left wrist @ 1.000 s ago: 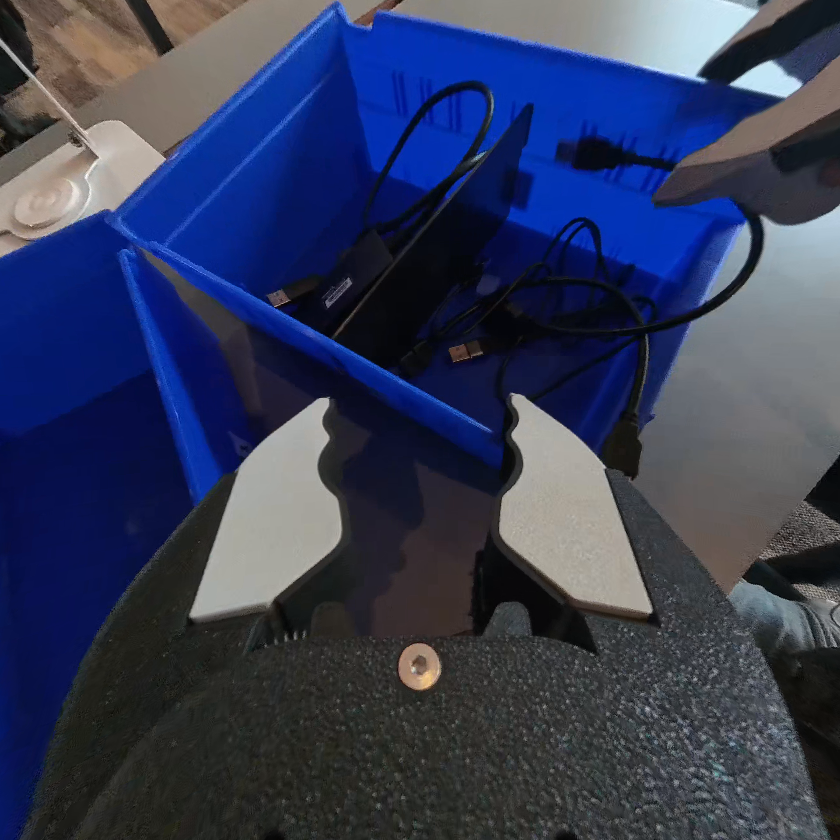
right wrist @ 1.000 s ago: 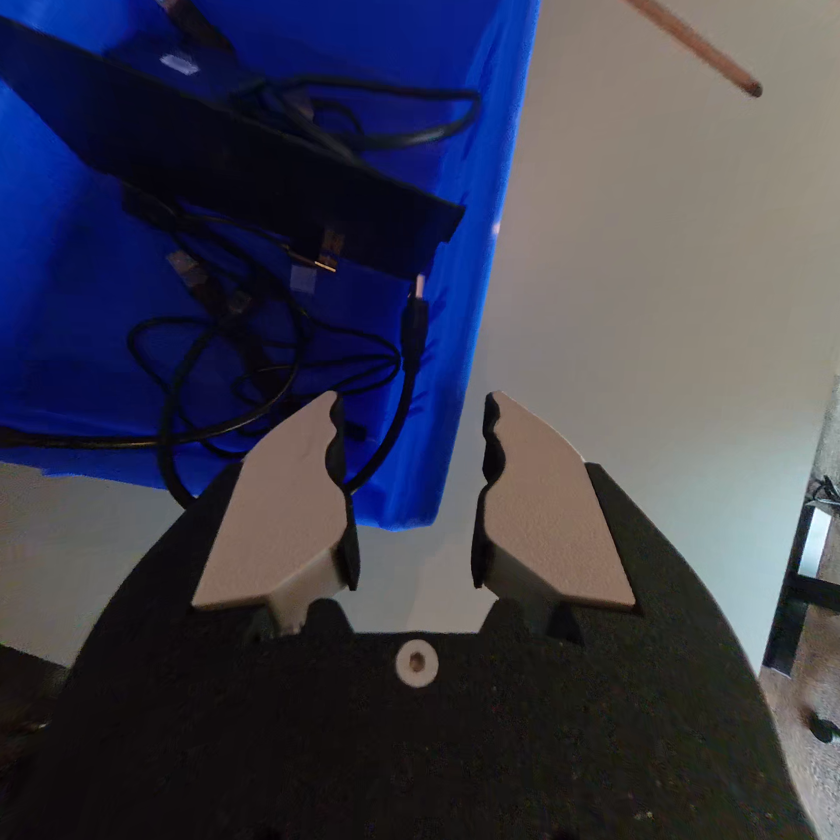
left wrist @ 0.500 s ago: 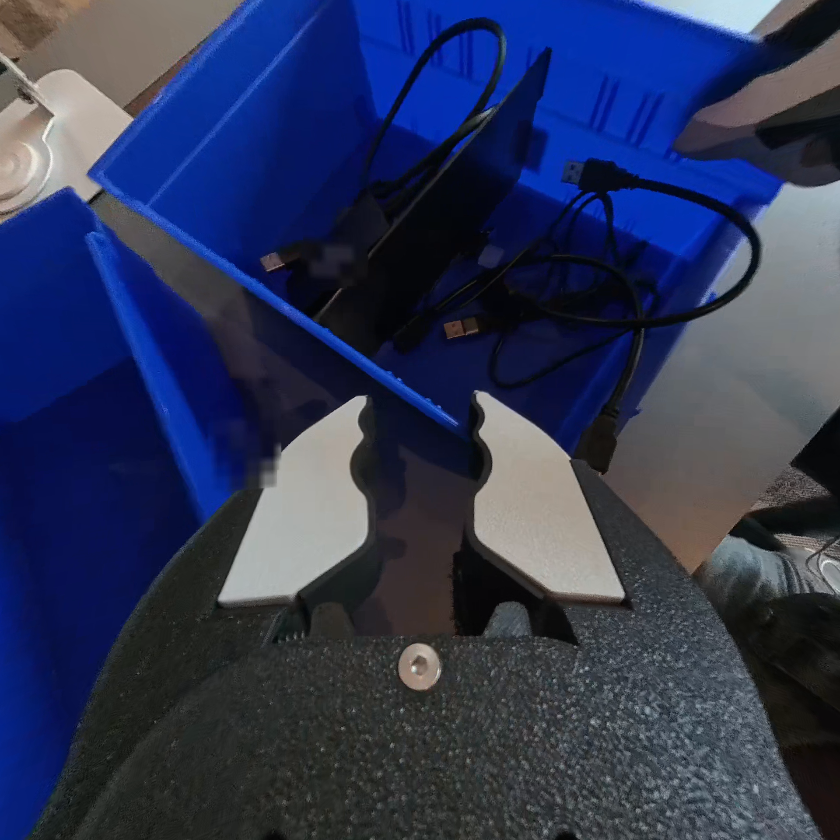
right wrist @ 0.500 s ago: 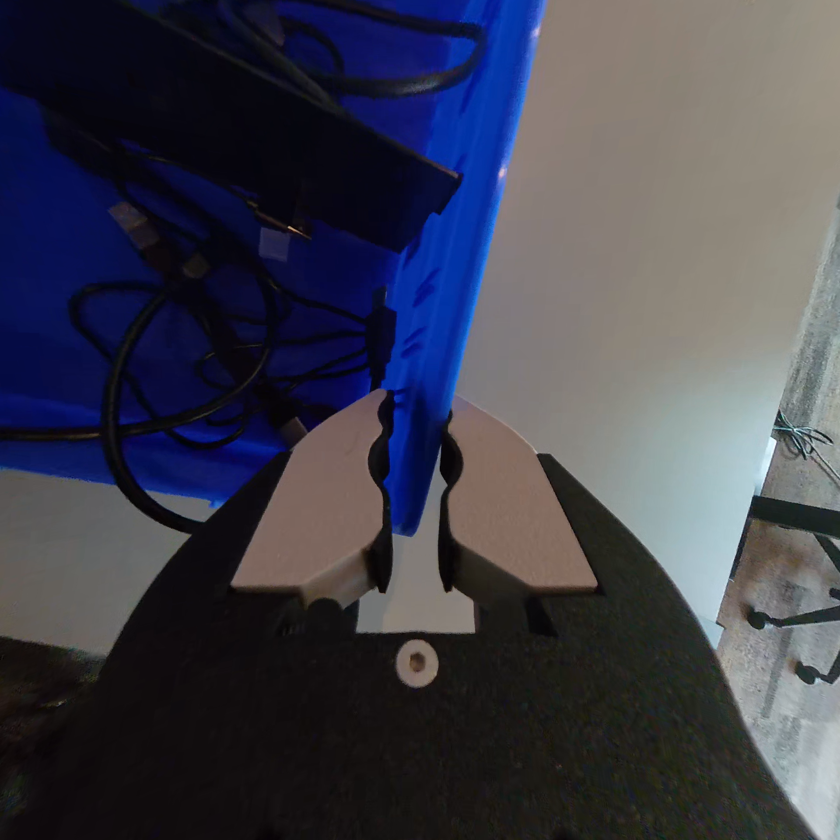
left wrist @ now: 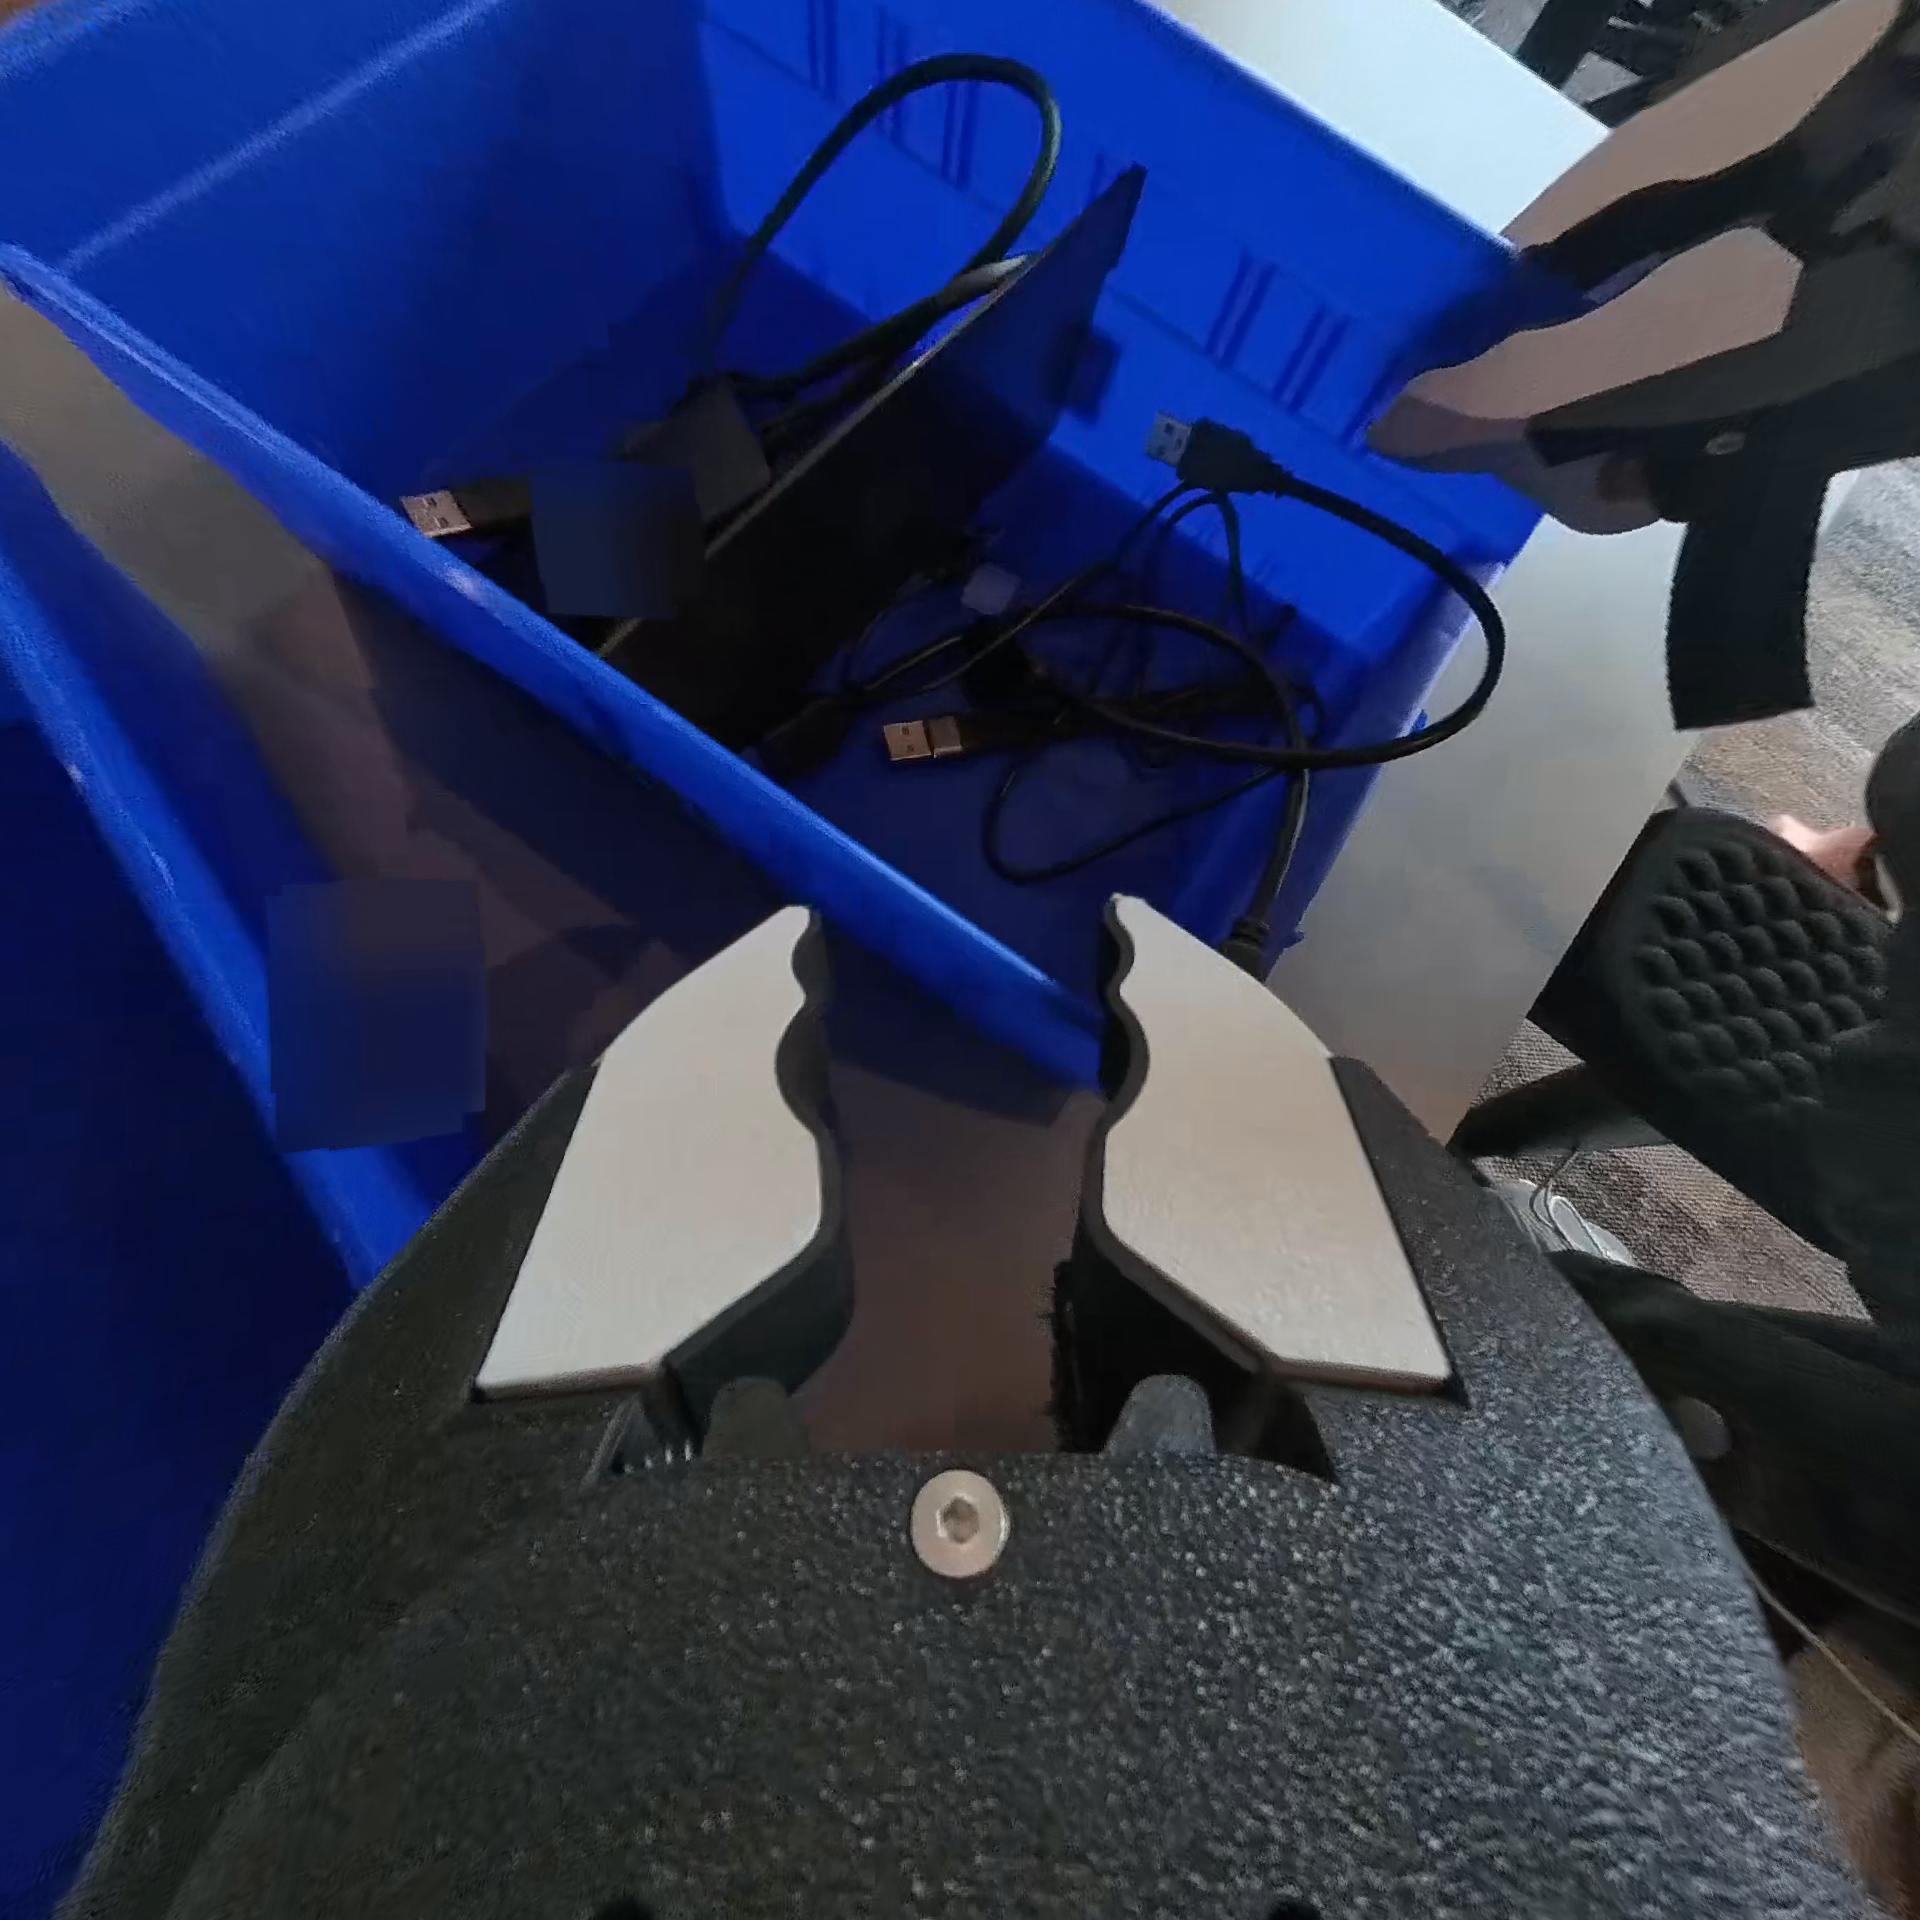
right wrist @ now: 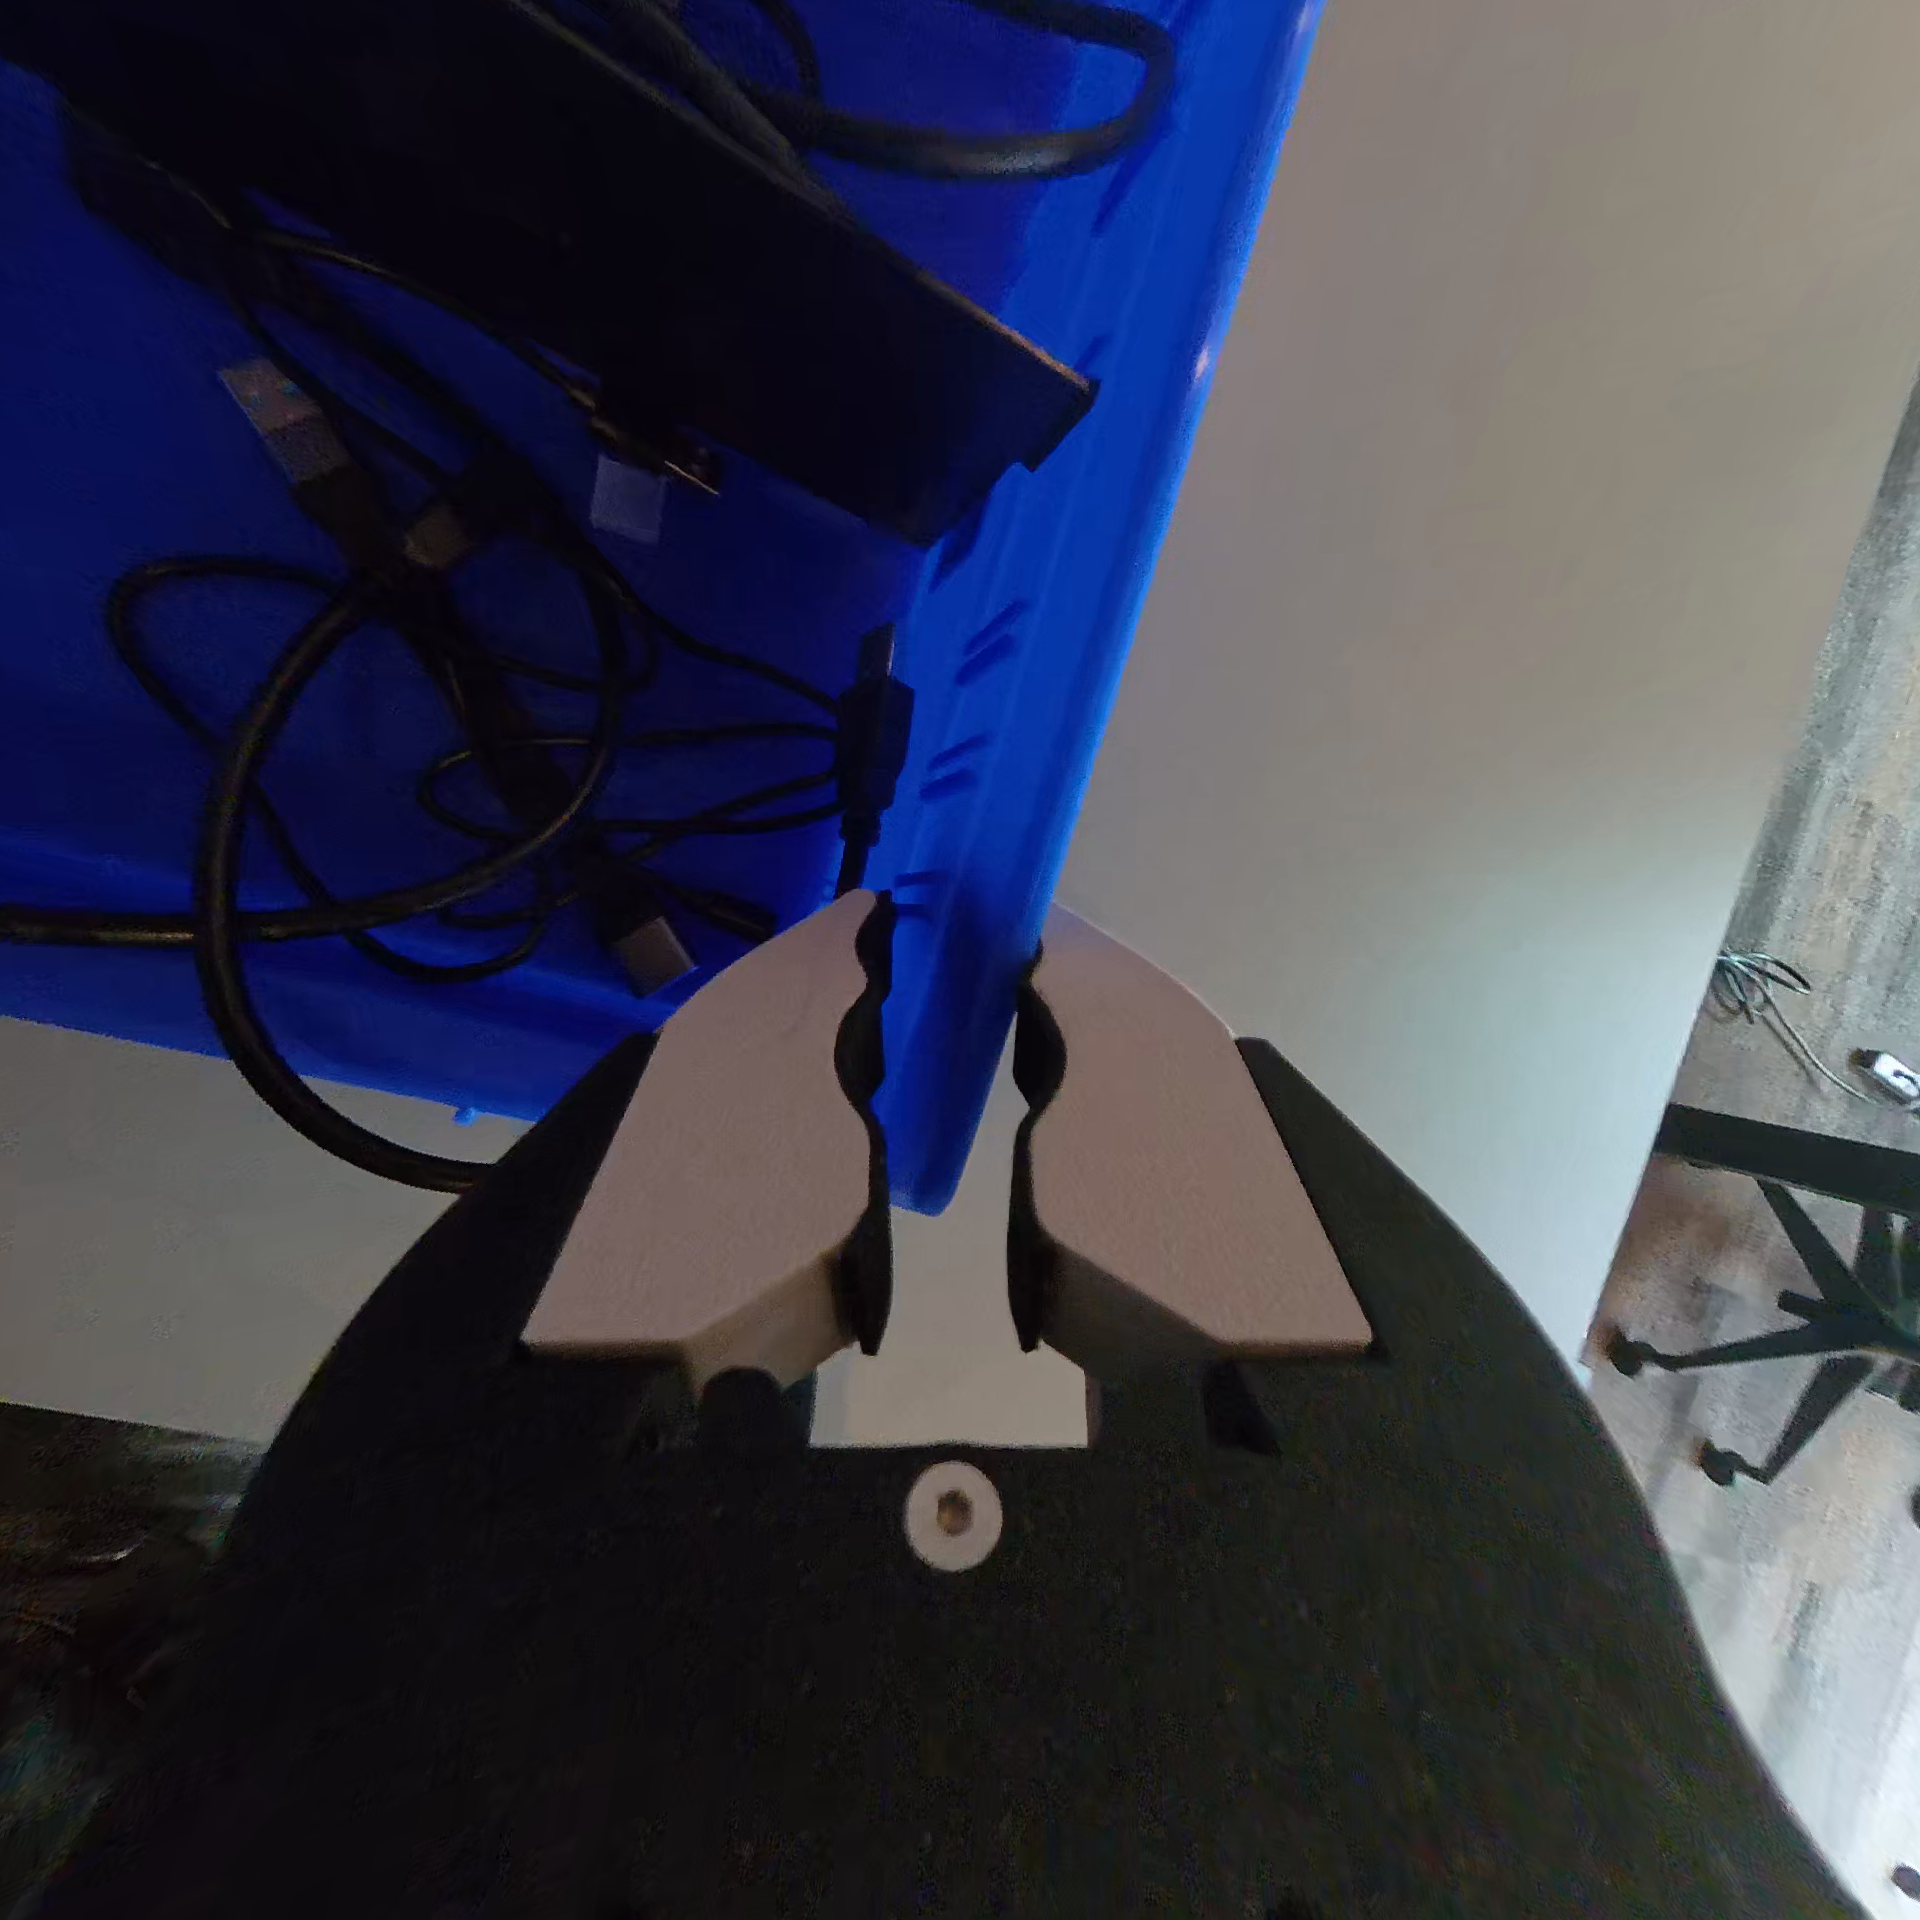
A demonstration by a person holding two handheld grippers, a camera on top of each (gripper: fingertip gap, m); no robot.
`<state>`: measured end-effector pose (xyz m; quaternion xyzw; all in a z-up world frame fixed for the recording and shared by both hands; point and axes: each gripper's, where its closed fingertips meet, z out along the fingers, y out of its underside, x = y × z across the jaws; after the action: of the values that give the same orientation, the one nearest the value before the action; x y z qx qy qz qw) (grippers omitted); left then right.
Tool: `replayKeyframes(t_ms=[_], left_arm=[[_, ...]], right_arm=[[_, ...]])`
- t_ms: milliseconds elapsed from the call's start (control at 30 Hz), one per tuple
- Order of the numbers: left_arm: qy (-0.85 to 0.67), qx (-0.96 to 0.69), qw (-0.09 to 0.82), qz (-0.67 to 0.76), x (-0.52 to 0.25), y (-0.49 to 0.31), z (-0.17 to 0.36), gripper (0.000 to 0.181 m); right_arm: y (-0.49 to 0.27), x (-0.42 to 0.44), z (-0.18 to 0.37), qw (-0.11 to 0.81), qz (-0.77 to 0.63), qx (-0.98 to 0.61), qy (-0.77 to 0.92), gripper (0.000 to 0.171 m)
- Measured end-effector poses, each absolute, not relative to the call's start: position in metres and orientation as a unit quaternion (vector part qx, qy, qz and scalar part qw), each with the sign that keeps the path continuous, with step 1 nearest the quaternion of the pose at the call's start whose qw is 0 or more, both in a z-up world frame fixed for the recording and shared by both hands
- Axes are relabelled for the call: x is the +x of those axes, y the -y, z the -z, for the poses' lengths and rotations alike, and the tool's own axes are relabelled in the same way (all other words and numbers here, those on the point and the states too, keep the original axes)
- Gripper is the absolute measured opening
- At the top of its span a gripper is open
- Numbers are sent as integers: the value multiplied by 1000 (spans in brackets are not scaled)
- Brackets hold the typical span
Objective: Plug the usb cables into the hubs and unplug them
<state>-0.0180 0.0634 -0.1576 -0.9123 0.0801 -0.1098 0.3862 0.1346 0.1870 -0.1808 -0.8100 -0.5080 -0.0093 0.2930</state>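
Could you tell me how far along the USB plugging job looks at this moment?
Nothing looks plugged yet: loose USB cables lie tangled in the blue bin, connectors free, and one thick cable hangs over its rim. In hand is only the bin: the right gripper is shut on its wall, the left gripper straddles the near rim, open. All plugging and unplugging remains.

Blue bin holds black cables and a black divider.
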Motion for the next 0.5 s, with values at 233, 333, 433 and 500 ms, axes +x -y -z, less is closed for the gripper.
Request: replayKeyframes(t_ms=[233, 333, 433, 500], left_arm=[[-94, -921, 377, 1, -33, -62, 153, 57], [-125, -896, 406, 127, 2, -59, 145, 81], [-59, -885, 435, 152, -11, -63, 145, 76], [-52, -908, 399, 117, -21, -60, 166, 72]], right_arm=[[-180, 141, 182, 279, 65, -800, 528, 25], [-179, 141, 183, 277, 56, -801, 529, 25], [-177, 140, 182, 278, 44, -798, 533, 23], [-176, 140, 182, 277, 47, -796, 536, 24]])
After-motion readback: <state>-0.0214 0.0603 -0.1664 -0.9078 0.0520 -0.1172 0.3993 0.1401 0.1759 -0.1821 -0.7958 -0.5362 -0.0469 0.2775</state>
